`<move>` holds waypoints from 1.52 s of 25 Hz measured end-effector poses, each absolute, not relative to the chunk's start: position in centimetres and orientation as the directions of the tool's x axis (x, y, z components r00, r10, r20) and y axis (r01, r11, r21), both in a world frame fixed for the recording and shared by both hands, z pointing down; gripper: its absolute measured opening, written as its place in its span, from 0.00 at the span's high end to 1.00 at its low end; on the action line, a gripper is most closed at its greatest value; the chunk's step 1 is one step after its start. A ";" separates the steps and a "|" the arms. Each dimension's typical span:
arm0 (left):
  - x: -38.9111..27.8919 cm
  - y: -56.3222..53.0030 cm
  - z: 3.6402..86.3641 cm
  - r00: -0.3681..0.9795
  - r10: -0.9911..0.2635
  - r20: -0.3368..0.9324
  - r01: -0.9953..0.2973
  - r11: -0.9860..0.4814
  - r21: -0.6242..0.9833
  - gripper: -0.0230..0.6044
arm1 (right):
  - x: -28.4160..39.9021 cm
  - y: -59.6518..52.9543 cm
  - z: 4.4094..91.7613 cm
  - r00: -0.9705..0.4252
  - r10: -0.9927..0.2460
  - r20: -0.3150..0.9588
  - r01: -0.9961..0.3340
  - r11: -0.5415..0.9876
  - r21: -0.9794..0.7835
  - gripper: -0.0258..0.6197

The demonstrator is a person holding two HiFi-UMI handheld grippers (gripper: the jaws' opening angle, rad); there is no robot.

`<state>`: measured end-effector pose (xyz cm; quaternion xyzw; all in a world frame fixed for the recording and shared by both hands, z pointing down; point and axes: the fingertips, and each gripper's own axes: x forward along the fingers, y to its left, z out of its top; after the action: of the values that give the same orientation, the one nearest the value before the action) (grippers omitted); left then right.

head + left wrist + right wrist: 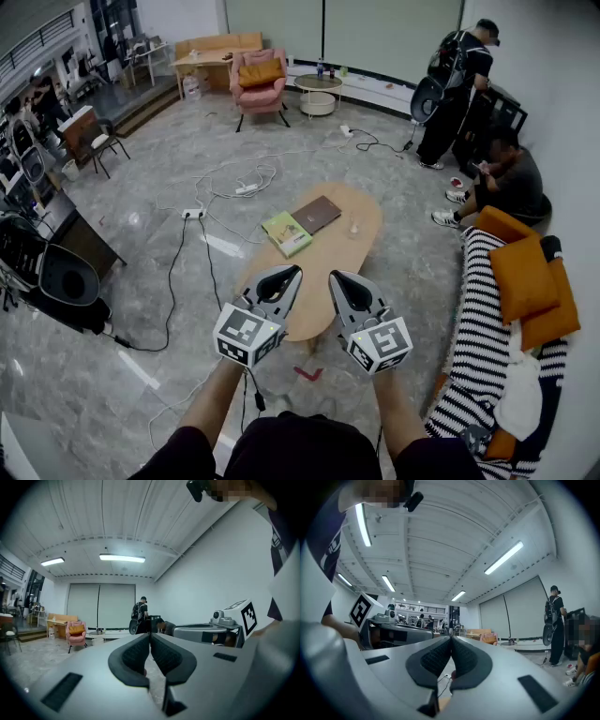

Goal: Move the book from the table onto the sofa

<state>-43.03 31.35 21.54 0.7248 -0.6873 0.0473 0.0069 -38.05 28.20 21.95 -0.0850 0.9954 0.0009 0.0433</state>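
Two books lie on the far half of the oval wooden table (328,272): a green one (287,232) and a brown one (317,214). The sofa (487,337), under a black-and-white striped cover with orange cushions (521,274), runs along the right. Held level side by side over the table's near end, my left gripper (292,273) and right gripper (337,278) are both shut and empty, well short of the books. In the left gripper view the left gripper's (150,637) pads meet with nothing between them. The right gripper view shows the right gripper (451,642) the same way.
A small glass object (354,228) stands on the table to the right of the books. Cables and a power strip (193,214) trail over the floor to the left. Two people (457,89) are at the back right near the sofa's end. A pink armchair (260,81) stands far back.
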 end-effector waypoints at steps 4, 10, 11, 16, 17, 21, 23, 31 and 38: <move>-43.2 31.4 21.8 0.043 -0.996 0.082 -0.998 -0.048 -0.051 0.92 | -38.1 28.0 22.0 -0.982 -0.171 -0.085 -0.171 0.985 -0.009 0.92; -42.7 31.4 22.5 0.019 -0.995 0.103 -0.999 -0.024 -0.047 0.92 | -37.5 28.1 22.8 -0.990 -0.129 -0.062 -0.128 0.992 -0.013 0.92; -42.7 31.3 22.7 0.015 -0.994 0.106 -0.999 -0.019 -0.045 0.92 | -37.5 28.1 23.0 -0.991 -0.123 -0.057 -0.123 0.992 -0.009 0.92; -41.6 30.9 23.8 -0.016 -0.992 0.123 -0.999 0.010 -0.043 0.92 | -36.2 27.3 24.3 -0.994 -0.101 -0.042 -0.100 0.995 -0.017 0.92; -41.4 30.8 24.0 -0.023 -0.992 0.126 -0.999 0.017 -0.042 0.92 | -35.9 27.2 24.5 -0.995 -0.095 -0.041 -0.094 0.995 -0.020 0.92; -40.7 30.5 24.7 -0.049 -0.990 0.135 -0.998 0.045 -0.039 0.92 | -35.2 26.6 25.4 -0.997 -0.068 -0.031 -0.067 0.997 -0.030 0.92; -40.4 30.3 25.1 -0.059 -0.988 0.143 -0.998 0.055 -0.036 0.92 | -35.0 26.2 25.8 -0.997 -0.065 -0.027 -0.064 0.997 -0.044 0.92; -40.2 29.1 26.7 -0.081 -0.980 0.182 -0.996 0.074 -0.044 0.92 | -34.7 24.0 27.5 -0.998 -0.061 -0.020 -0.059 0.993 -0.099 0.92; -42.3 26.5 27.8 -0.084 -0.977 0.193 -0.996 0.080 -0.032 0.92 | -36.5 21.2 28.8 -0.998 -0.061 0.001 -0.061 0.991 -0.119 0.92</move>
<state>-42.29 26.46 27.81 0.6739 -0.7322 0.0777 0.0606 -36.48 21.18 28.85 -0.0304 0.9978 -0.0594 0.0011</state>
